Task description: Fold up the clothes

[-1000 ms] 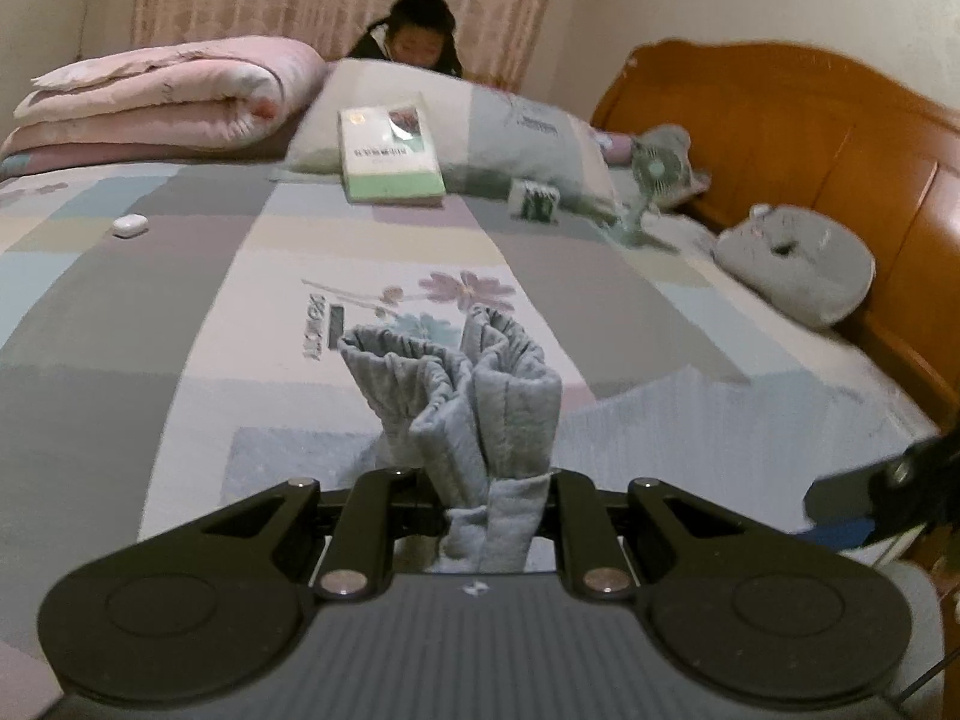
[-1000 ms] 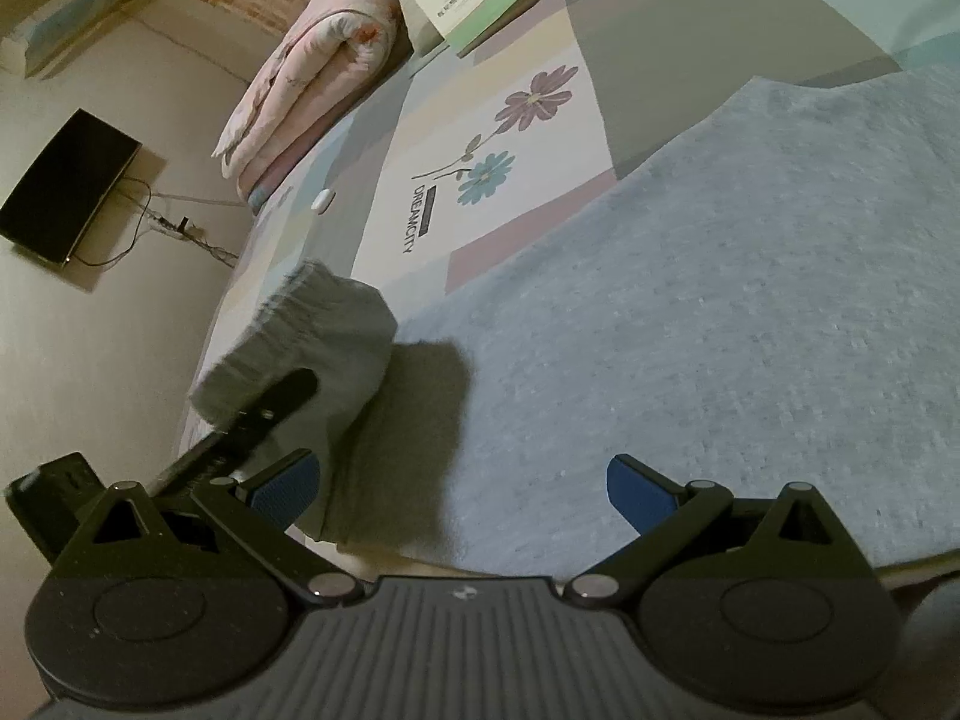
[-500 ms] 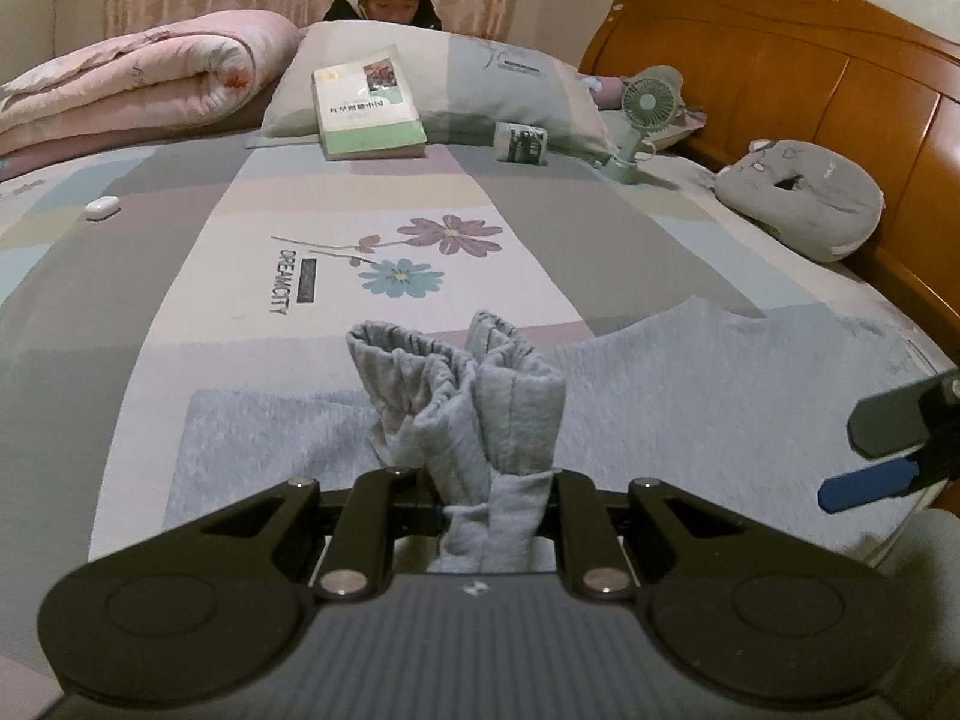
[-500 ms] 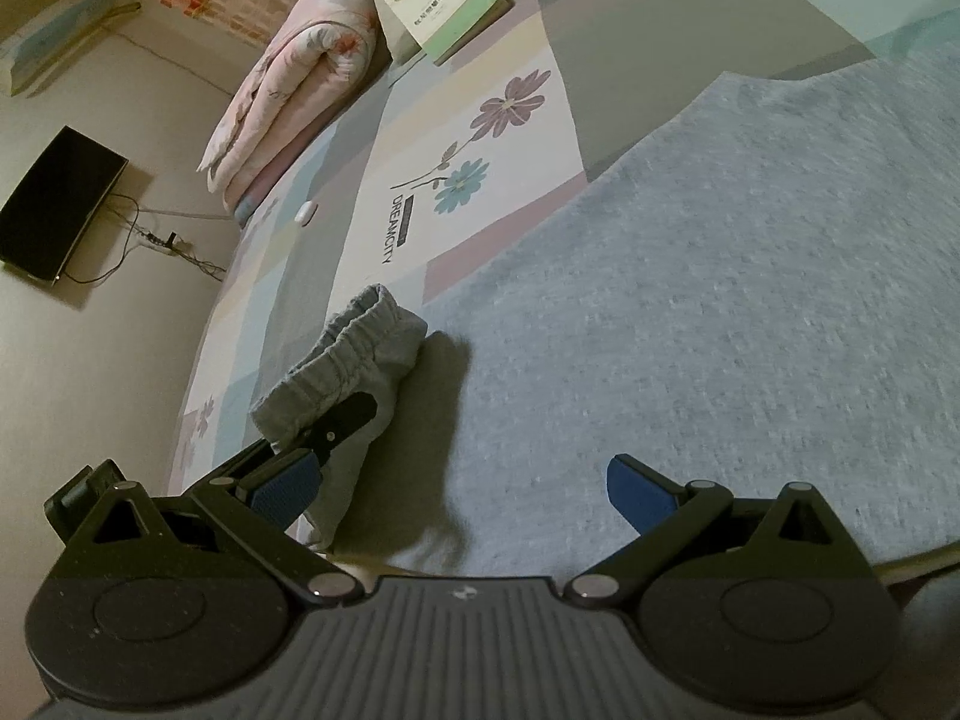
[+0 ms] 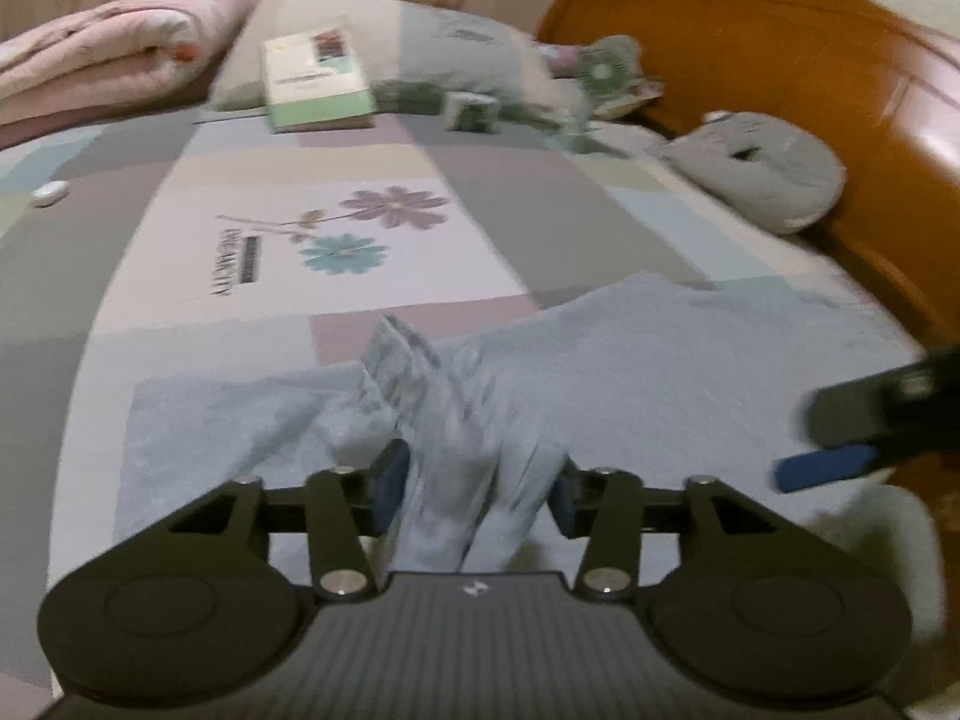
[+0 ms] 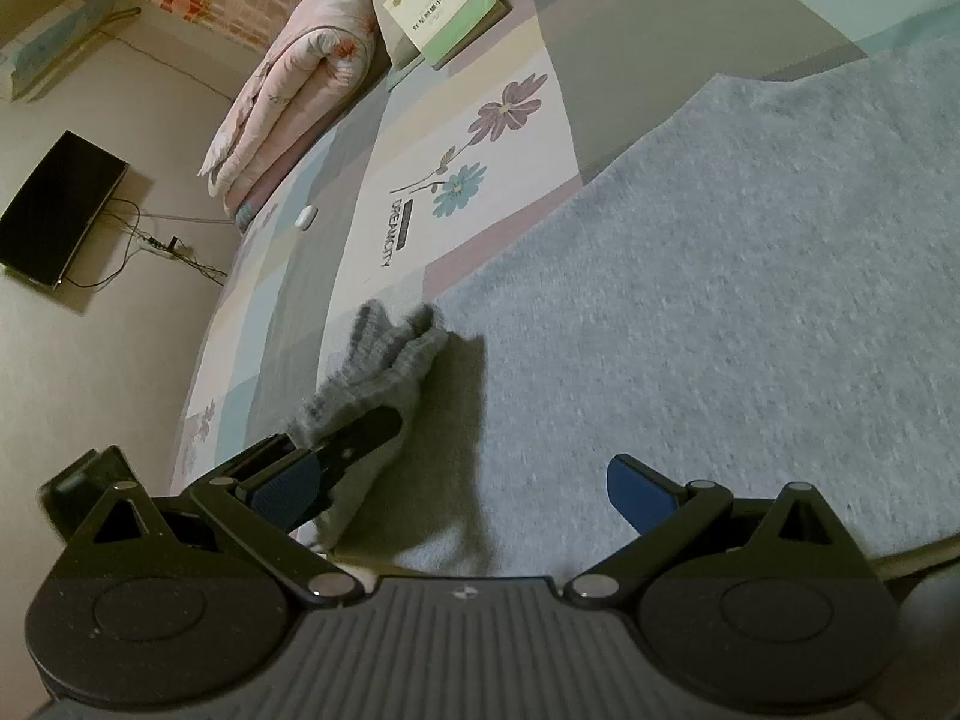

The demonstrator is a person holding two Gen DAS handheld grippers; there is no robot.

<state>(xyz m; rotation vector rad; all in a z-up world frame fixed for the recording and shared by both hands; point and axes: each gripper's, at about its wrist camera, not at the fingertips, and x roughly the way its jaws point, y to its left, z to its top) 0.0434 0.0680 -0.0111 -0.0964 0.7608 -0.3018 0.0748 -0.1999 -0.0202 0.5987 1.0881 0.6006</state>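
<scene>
Grey garment [image 5: 660,372] bunched between left tongs [image 5: 474,486], blurred

Left gripper [image 5: 474,489]: a bunched cuff [image 5: 432,414] of the garment [image 5: 690,360] sits between the jaws; the rest lies spread on the bed [image 5: 120,252] ahead and to the right. Further ahead, a book [image 5: 315,84] leans on a pillow [image 5: 456,48]; a folded quilt [image 5: 108,78] lies left of it. Right gripper [image 6: 462,492]: garment ahead and right of the jaws, cuff and left gripper at the left jaw.
</scene>
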